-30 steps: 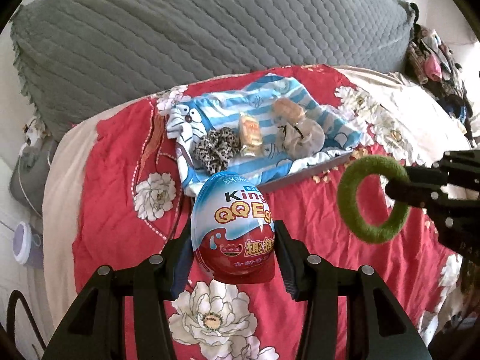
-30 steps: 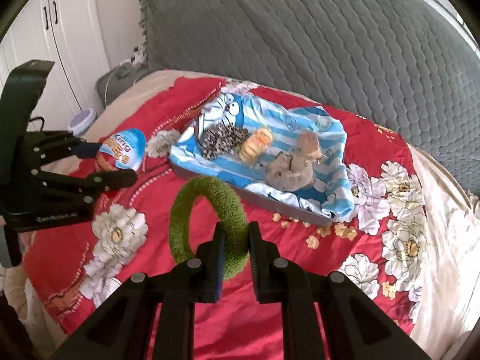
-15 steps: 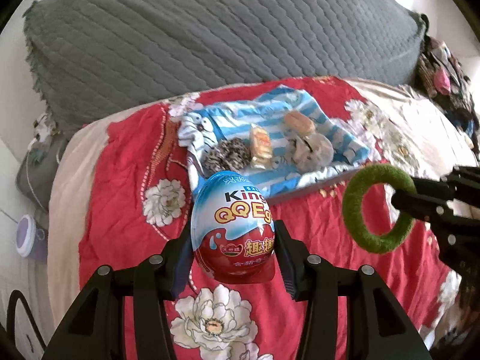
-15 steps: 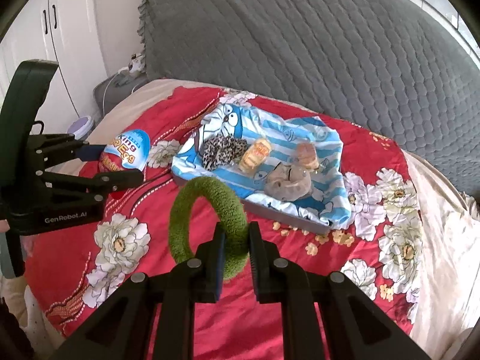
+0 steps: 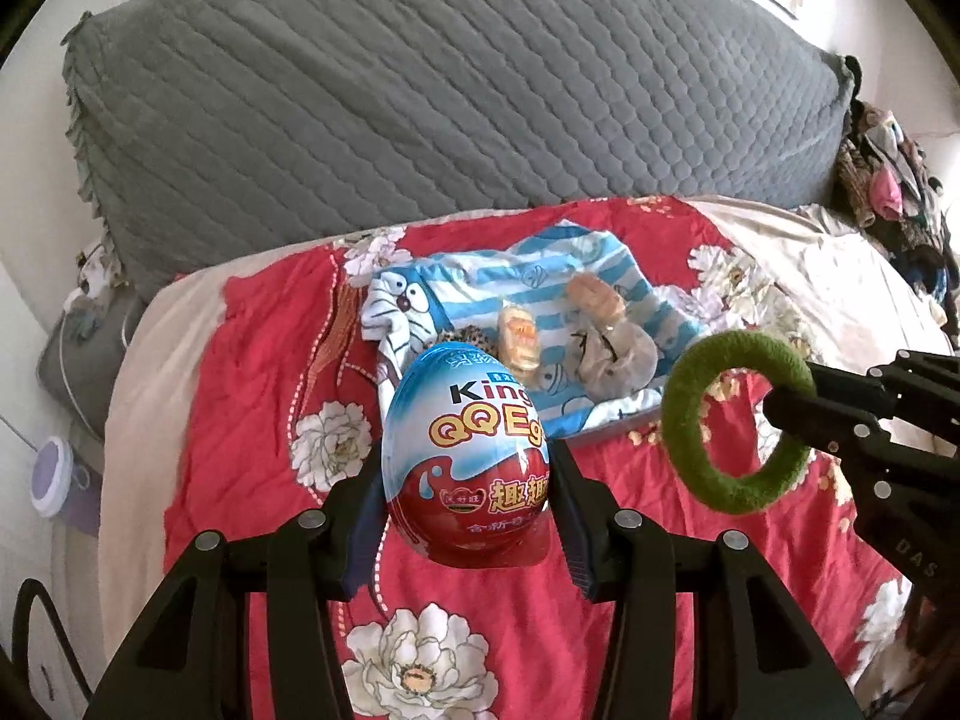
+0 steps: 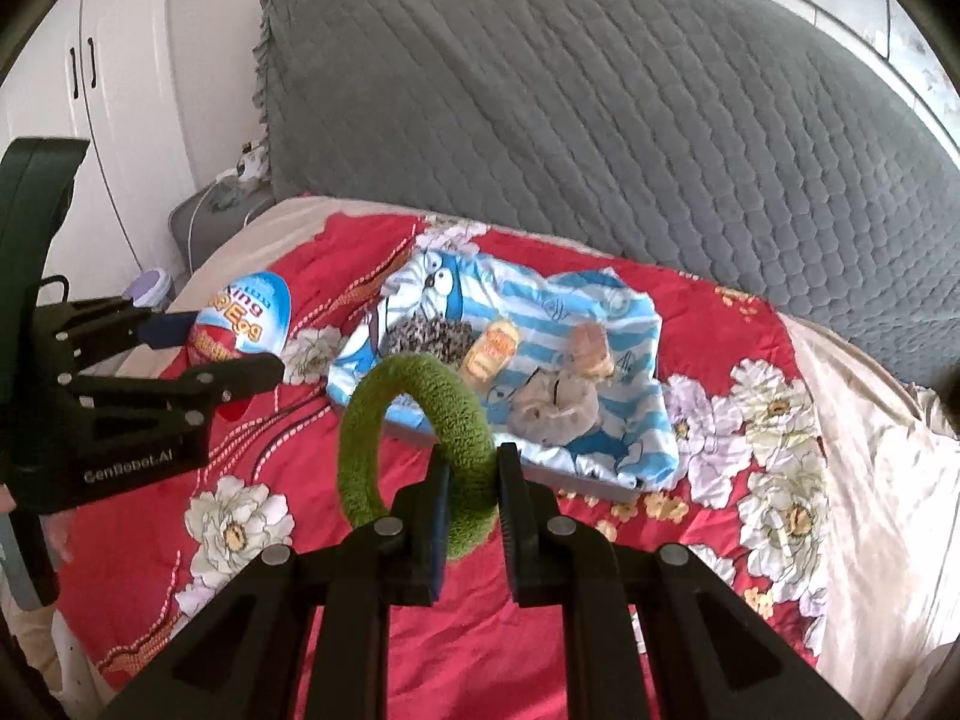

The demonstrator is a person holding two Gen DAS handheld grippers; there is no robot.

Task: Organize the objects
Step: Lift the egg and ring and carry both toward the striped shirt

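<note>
My left gripper (image 5: 468, 480) is shut on a blue and red toy egg (image 5: 465, 450), held above the red flowered bedspread; the egg (image 6: 246, 315) also shows at the left of the right wrist view. My right gripper (image 6: 471, 480) is shut on a green fuzzy ring (image 6: 414, 432), held upright above the bed; the ring (image 5: 735, 426) shows at the right of the left wrist view. Ahead lies a tray covered by a blue striped cartoon cloth (image 6: 606, 306) holding a leopard scrunchie (image 6: 429, 336), a yellow snack packet (image 6: 492, 351), a small bun (image 6: 591, 348) and a beige scrunchie (image 6: 555, 405).
A large grey quilted headboard cushion (image 6: 600, 108) stands behind the tray. White cupboard doors (image 6: 84, 78) and a grey bag (image 6: 210, 216) are at the left of the bed. A pile of clothes (image 5: 888, 180) lies at the far right.
Both grippers have pulled back and risen, so the tray looks farther and smaller. Each keeps its hold on its object.
</note>
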